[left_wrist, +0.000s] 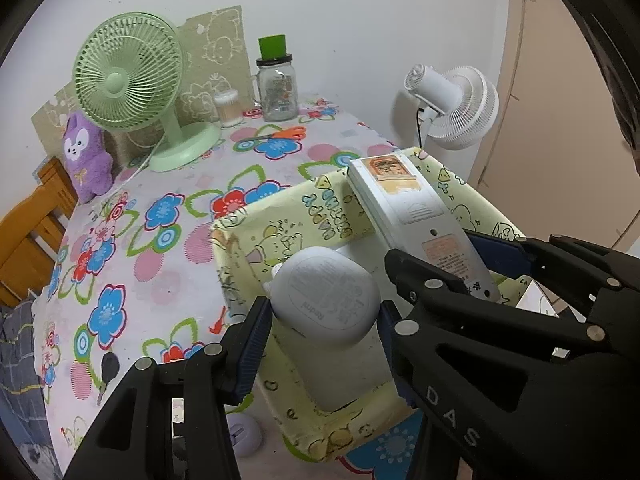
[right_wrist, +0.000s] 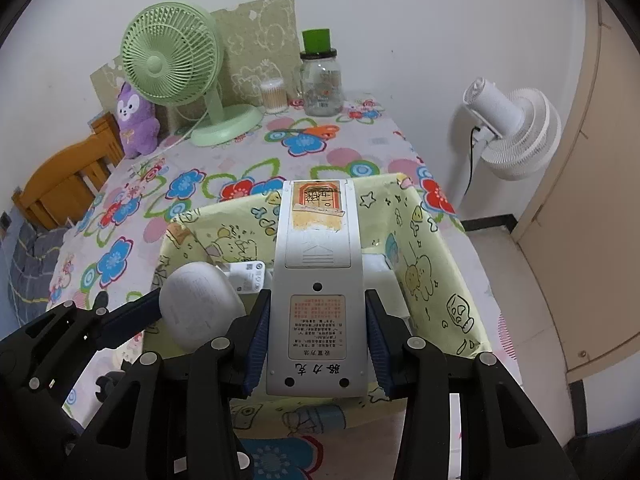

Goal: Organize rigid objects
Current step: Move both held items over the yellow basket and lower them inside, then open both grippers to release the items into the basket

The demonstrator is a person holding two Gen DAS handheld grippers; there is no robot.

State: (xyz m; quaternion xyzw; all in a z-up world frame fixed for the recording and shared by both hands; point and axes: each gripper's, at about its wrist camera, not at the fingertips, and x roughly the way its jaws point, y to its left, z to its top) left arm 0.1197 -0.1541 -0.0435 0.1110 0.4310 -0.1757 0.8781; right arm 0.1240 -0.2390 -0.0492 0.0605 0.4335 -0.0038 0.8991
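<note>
The left claw (left_wrist: pixel 324 316) grasps a white case (left_wrist: pixel 326 296); the right claw (right_wrist: pixel 316 336) grasps a remote (right_wrist: pixel 318 280), both over the yellow box (right_wrist: pixel 432 248). Lower each level before releasing, the remote toward 12 o'clock, so neither lands on the white items already inside.

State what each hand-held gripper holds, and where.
Left hand-held gripper: the white case, clamped across its rounded sides. Right hand-held gripper: the remote, clamped by its long edges near the bottom end.

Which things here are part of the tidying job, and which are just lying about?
Job:
remote, in right gripper
white case, in left gripper
yellow box

Lying about:
green fan
jar
scissors
purple plush
</note>
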